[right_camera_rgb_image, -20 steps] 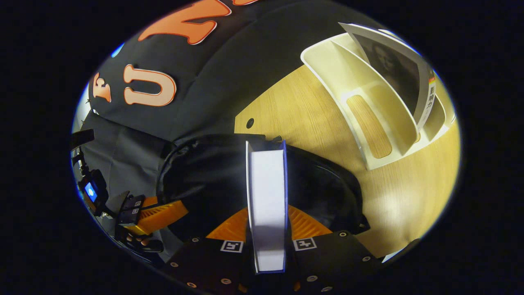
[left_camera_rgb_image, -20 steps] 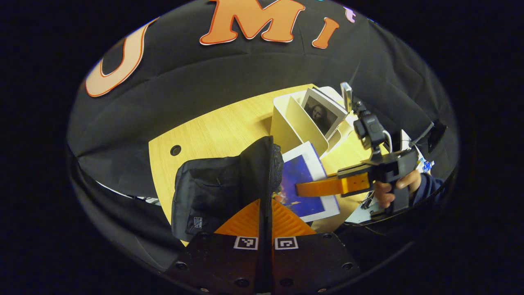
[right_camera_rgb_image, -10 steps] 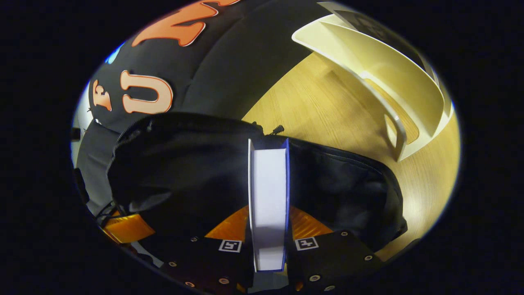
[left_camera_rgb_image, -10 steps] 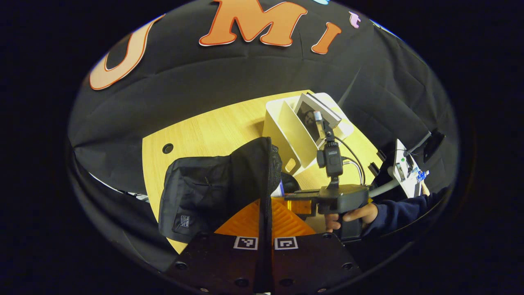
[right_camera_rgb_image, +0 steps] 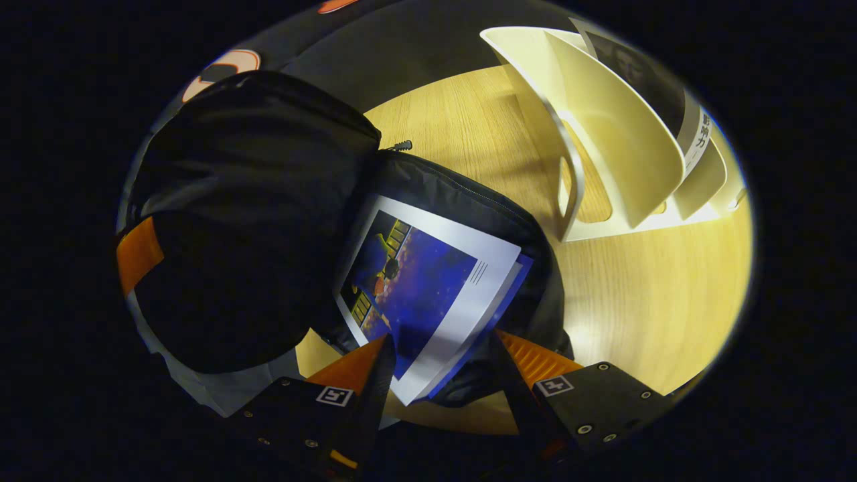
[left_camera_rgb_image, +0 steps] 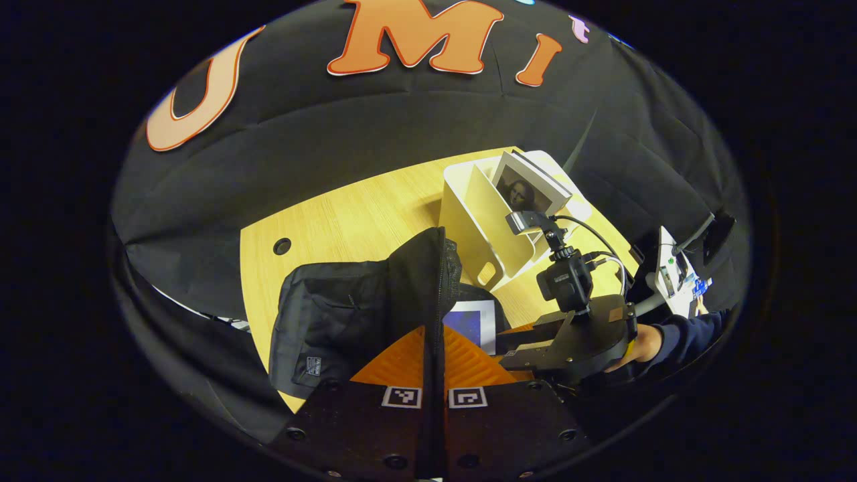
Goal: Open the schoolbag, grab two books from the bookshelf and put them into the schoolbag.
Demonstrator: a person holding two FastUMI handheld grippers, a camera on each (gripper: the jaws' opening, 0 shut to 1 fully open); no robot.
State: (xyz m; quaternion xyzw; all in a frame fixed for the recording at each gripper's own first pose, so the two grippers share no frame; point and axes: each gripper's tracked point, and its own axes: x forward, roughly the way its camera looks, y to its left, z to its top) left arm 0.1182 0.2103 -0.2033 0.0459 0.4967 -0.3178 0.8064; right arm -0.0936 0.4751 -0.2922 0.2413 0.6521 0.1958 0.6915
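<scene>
The black schoolbag [left_camera_rgb_image: 335, 314] stands on the wooden table [left_camera_rgb_image: 348, 214]. My left gripper [left_camera_rgb_image: 435, 355] is shut on its raised flap and holds the bag's mouth open. A blue book [right_camera_rgb_image: 428, 281] lies tilted inside that mouth [right_camera_rgb_image: 469, 201], cover up. My right gripper [right_camera_rgb_image: 445, 365] is open just above the book's lower corner, its fingers spread to either side. A hand [left_camera_rgb_image: 646, 341] holds that gripper to the right of the bag. The cream bookshelf [right_camera_rgb_image: 602, 134] stands behind, with a portrait-cover book [left_camera_rgb_image: 525, 191] leaning in its far slot.
A round cable hole [left_camera_rgb_image: 282, 246] sits in the table left of the bag. A white device with wires [left_camera_rgb_image: 673, 274] stands at the table's right edge. Bare tabletop [right_camera_rgb_image: 643, 301] lies between the bag and the shelf.
The right gripper carried the blue book down into the bag, then opened and let it go; the book tipped from upright to lying cover up. The left gripper kept holding the flap.
</scene>
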